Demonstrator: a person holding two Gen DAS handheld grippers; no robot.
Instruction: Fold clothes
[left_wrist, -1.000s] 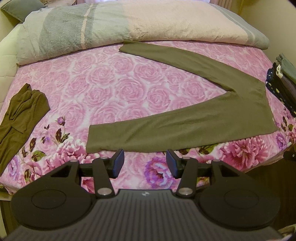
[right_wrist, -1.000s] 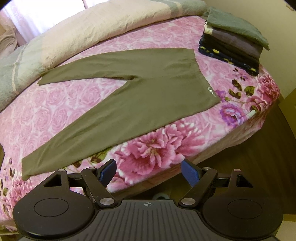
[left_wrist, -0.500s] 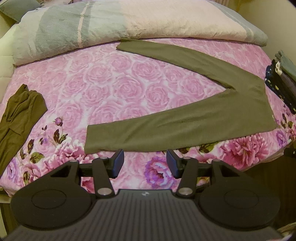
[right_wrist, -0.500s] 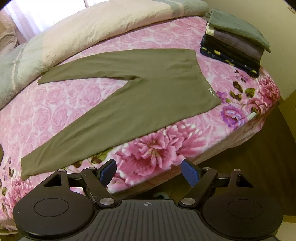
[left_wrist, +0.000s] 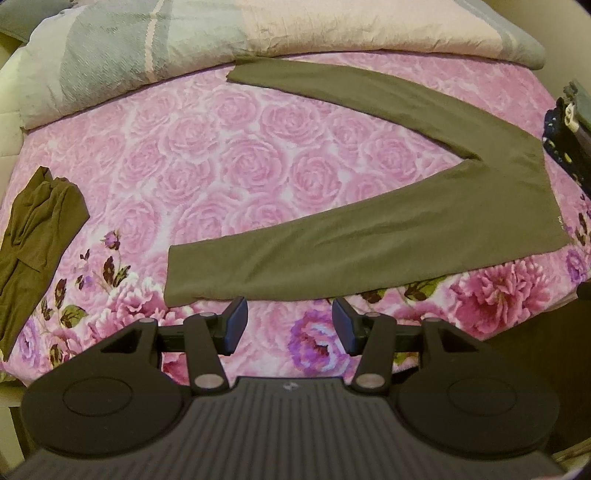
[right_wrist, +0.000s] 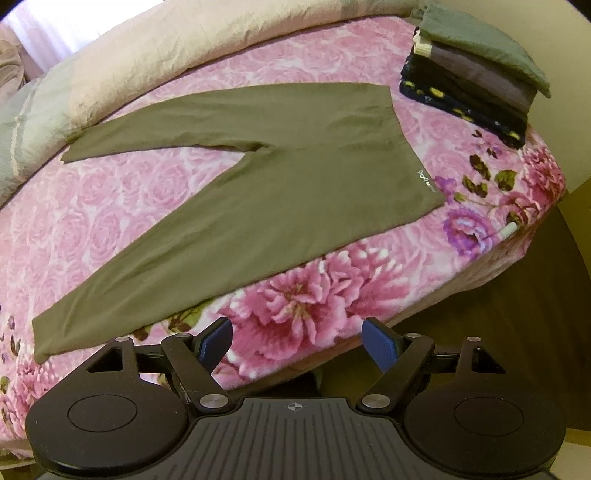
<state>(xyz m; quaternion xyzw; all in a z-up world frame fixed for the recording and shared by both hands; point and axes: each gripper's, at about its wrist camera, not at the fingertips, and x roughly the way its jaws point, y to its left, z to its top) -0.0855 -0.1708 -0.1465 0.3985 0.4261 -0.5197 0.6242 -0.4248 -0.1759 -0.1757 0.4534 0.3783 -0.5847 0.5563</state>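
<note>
My left tool (left_wrist: 290, 323) hangs with its jaws apart and empty just short of the near cuff of the olive leggings (left_wrist: 369, 236), which lie flat in a V on the pink floral bed (left_wrist: 221, 162). My right tool (right_wrist: 297, 341) gapes wider, also empty, over the bed's edge. A stack of folded clothes (right_wrist: 476, 85) sits beyond the waistband.

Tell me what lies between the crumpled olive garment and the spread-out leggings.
Only bare floral blanket. The left wrist view shows the crumpled garment at the bed's left edge and the leggings laid flat to its right, with nothing on the stretch between.
</note>
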